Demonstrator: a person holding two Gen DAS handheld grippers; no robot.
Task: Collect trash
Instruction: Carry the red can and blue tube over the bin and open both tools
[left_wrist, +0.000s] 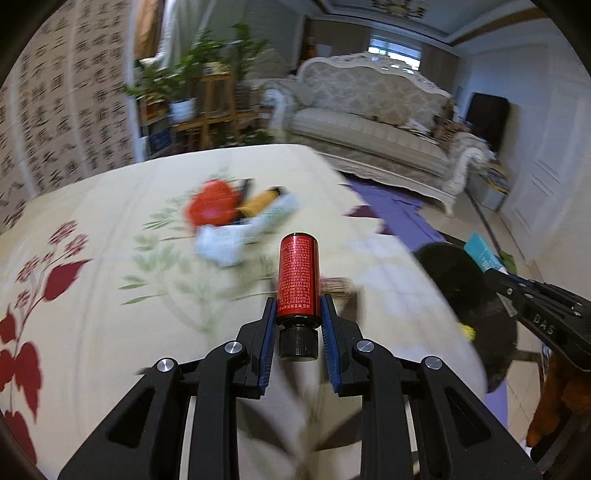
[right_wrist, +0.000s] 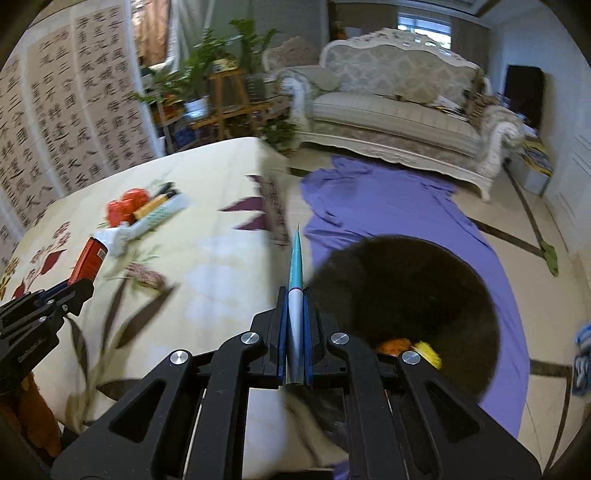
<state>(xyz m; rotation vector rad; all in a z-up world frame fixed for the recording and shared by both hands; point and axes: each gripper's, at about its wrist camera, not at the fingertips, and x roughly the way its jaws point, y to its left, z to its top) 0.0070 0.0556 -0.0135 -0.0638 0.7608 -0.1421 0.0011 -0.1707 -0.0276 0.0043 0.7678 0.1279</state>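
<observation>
A small red bottle with a black screw cap sat clamped between the blue-padded jaws of the left gripper, cap end toward the camera, body pointing out over the table. The same bottle showed at the left edge of the right wrist view, held up above the flowered tablecloth. The right gripper was clenched on a flat teal packet, seen edge-on, its tip poking forward between the pads; from the left wrist view the packet showed its teal face over the black bin.

The bin stood on the floor just beside the table's right edge, round and dark, with something orange and something yellow lying inside it. Farther back on the cloth lay a blurred heap of remaining trash: a red lump, an orange tube, a white-and-green wrapper and crumpled white paper, all touching.

A purple sheet was spread on the floor under the bin. Beyond it stood a cream carved sofa, potted plants on a wooden stand, and a screen covered in calligraphy to the left.
</observation>
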